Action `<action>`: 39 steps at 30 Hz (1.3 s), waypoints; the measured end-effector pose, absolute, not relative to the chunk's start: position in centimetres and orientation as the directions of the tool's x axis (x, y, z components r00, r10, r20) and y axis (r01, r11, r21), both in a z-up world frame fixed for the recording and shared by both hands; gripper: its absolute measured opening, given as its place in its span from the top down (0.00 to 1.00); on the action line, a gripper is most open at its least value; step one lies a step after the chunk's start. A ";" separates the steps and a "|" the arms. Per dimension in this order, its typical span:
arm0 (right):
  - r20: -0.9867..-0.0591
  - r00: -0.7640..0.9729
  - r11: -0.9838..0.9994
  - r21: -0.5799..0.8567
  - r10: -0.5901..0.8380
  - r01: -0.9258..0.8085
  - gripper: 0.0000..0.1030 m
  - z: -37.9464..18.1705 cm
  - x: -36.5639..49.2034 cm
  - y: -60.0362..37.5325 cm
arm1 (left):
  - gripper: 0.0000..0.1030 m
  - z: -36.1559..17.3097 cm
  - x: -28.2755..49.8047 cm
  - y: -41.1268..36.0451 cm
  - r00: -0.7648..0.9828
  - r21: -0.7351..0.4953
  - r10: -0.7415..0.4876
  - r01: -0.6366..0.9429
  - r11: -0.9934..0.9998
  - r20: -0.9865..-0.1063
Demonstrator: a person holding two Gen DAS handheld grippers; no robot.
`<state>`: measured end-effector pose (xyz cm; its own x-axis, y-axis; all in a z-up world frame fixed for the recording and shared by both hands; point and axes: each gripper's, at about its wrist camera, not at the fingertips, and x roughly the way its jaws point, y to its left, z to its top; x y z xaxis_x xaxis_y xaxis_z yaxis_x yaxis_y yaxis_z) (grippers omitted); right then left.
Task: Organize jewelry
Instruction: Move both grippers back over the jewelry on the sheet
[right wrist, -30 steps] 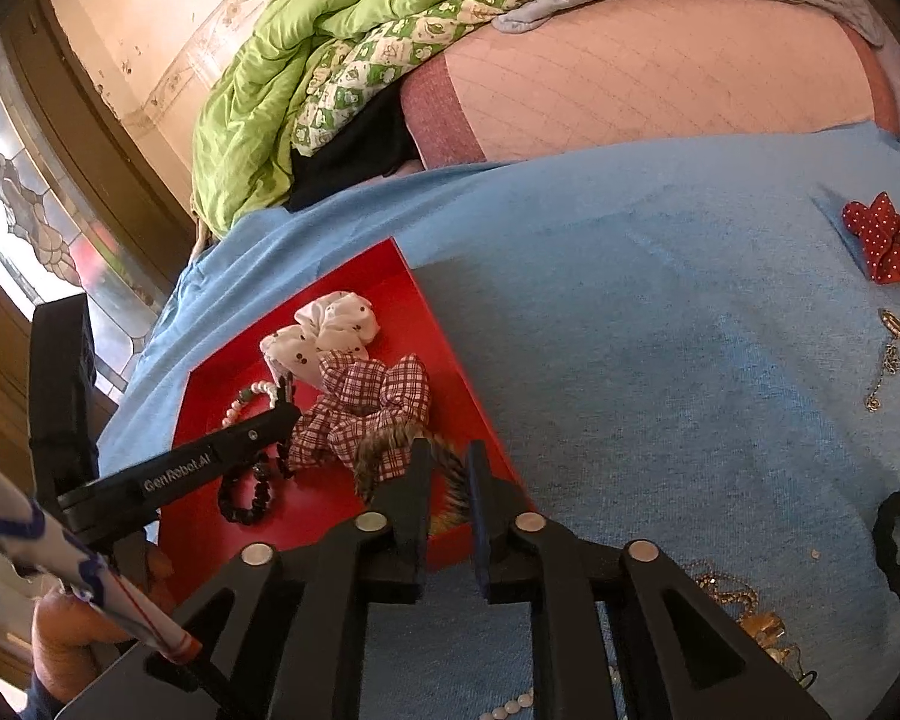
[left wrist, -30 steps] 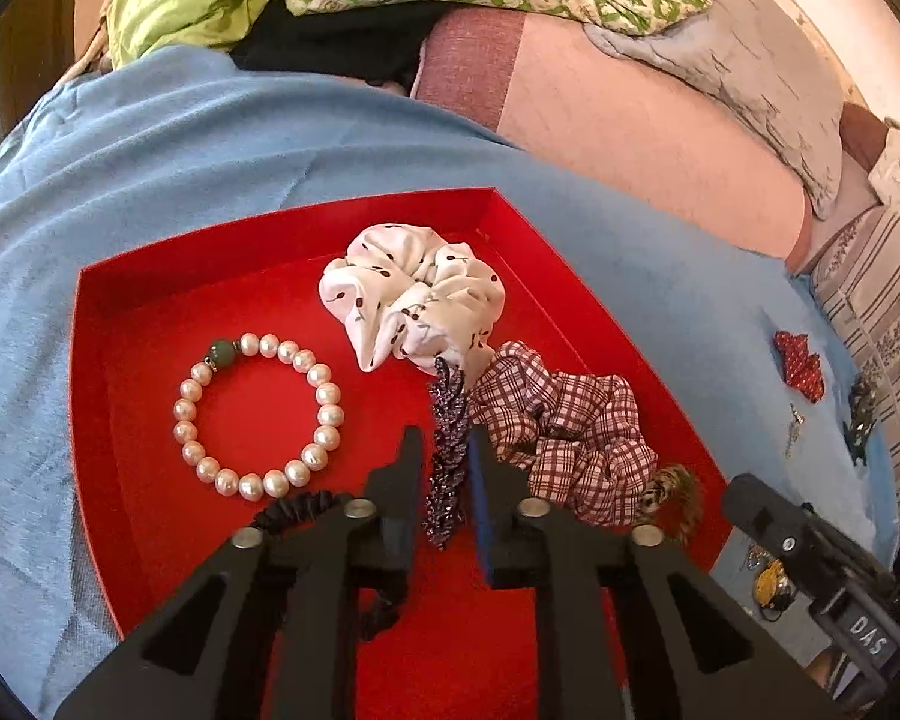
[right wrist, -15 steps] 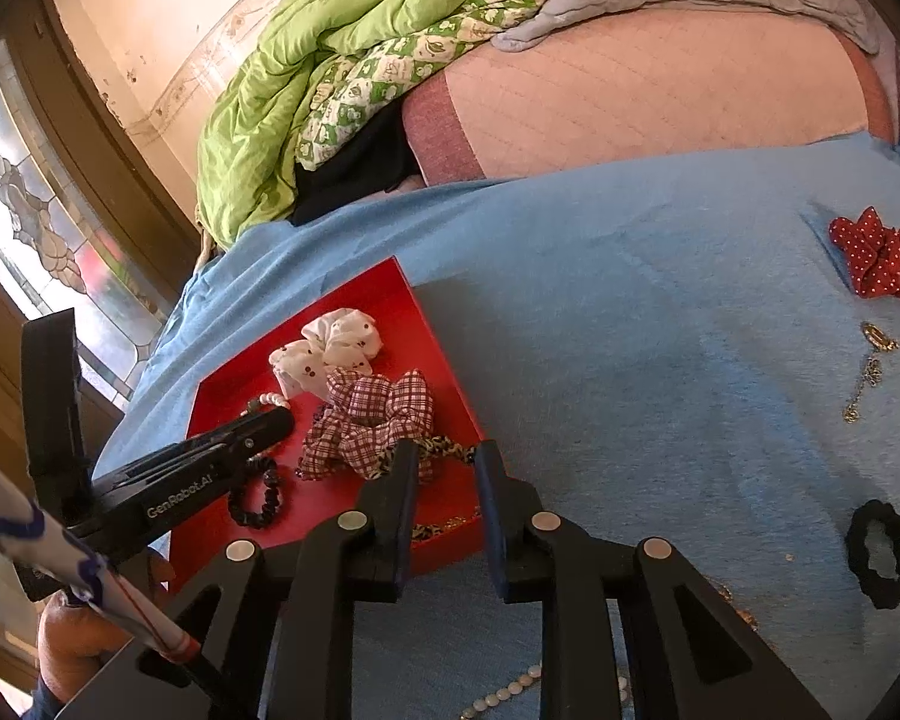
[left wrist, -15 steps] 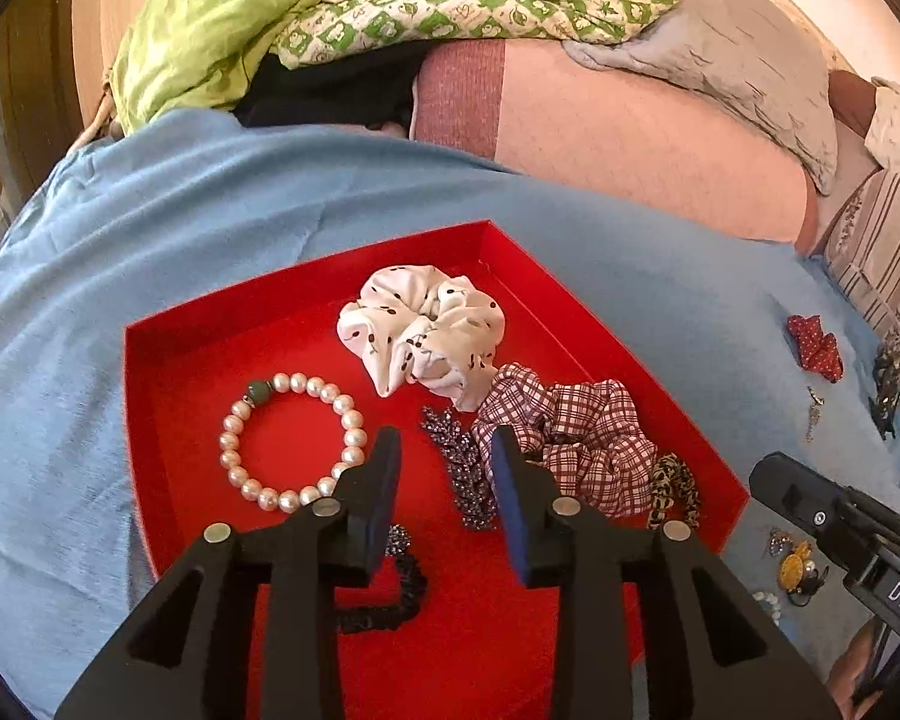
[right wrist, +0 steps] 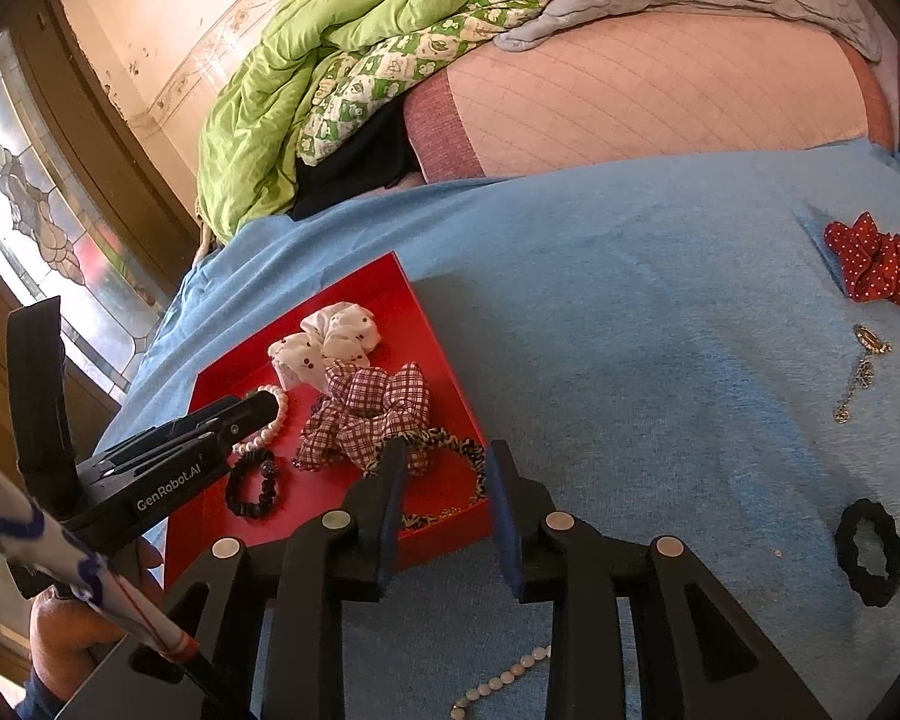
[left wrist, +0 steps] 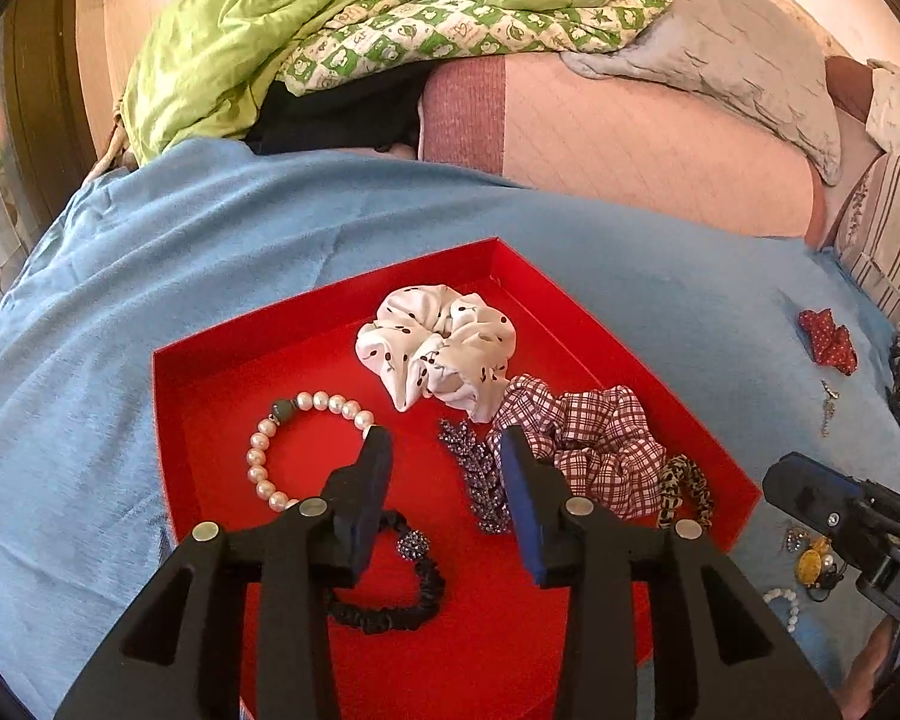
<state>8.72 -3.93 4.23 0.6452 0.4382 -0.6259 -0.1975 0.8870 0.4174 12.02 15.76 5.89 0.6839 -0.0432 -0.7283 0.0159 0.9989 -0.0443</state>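
We hold our left gripper (left wrist: pixel 444 450) above the red tray (left wrist: pixel 222 360), which lies on the blue blanket (left wrist: pixel 120 276) of the bed. Its jaws are opening and nothing sits between them. Just below the gap lies the beaded hair clip (left wrist: pixel 480 480), its long axis running from the white scrunchie (left wrist: pixel 438 342) down toward us, tilted slightly to the right. The pearl bracelet (left wrist: pixel 270 456) lies flat at the left of the tray, and the black hair tie (left wrist: pixel 402 594) sits nearer us, partly under the left finger. The plaid scrunchie (left wrist: pixel 588 432) touches the white one and the leopard hair tie (left wrist: pixel 684 486) at the tray's right edge.

Our right gripper (right wrist: pixel 444 474) hovers over the tray's near corner, jaws opening and empty. On the blanket, well apart from the tray, lie a red dotted scrunchie (right wrist: pixel 876 264), a thin chain (right wrist: pixel 858 372) stretched lengthwise toward us, and a black scrunchie (right wrist: pixel 870 552).
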 end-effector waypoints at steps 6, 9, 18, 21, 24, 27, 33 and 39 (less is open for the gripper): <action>-0.620 0.650 0.885 0.425 0.440 -0.193 0.71 4.4 8.6 -4.4 | 0.57 6.6 11.7 15.5 0.709 -0.054 -0.045 0.009 0.999 -0.704; -0.613 0.655 0.881 0.434 0.442 -0.188 0.71 4.7 8.5 -5.2 | 0.57 7.0 11.3 14.9 0.722 -0.046 -0.044 0.017 0.999 -0.690; -0.582 0.684 0.871 0.463 0.440 -0.167 0.71 6.6 7.0 -8.4 | 0.57 8.2 9.0 12.0 0.764 -0.002 -0.049 0.062 0.998 -0.643; -0.567 0.706 0.874 0.462 0.423 -0.153 0.71 7.7 5.7 -10.3 | 0.56 8.5 7.6 11.0 0.765 -0.015 -0.079 0.090 0.996 -0.639; -0.562 0.721 0.878 0.460 0.404 -0.133 0.71 8.3 4.3 -12.3 | 0.56 8.7 6.2 10.0 0.753 -0.044 -0.129 0.132 0.990 -0.646; -0.570 0.724 0.875 0.474 0.387 -0.095 0.71 8.1 2.7 -14.6 | 0.54 8.4 4.4 8.6 0.726 -0.071 -0.176 0.174 0.982 -0.664; -0.604 0.704 0.861 0.508 0.373 -0.020 0.71 6.4 0.2 -18.5 | 0.49 6.0 1.4 6.1 0.624 -0.154 -0.267 0.230 0.961 -0.734; -0.638 0.676 0.881 0.472 0.368 -0.033 0.71 5.3 -0.7 -19.1 | 0.49 3.1 1.3 3.5 0.565 -0.107 -0.237 0.254 0.961 -0.790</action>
<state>-0.67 -19.09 5.34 0.6763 0.3676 -0.6384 -0.0332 0.8809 0.4720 1.27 3.52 3.14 0.5653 -0.2372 -0.7900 0.2535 0.9614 -0.1072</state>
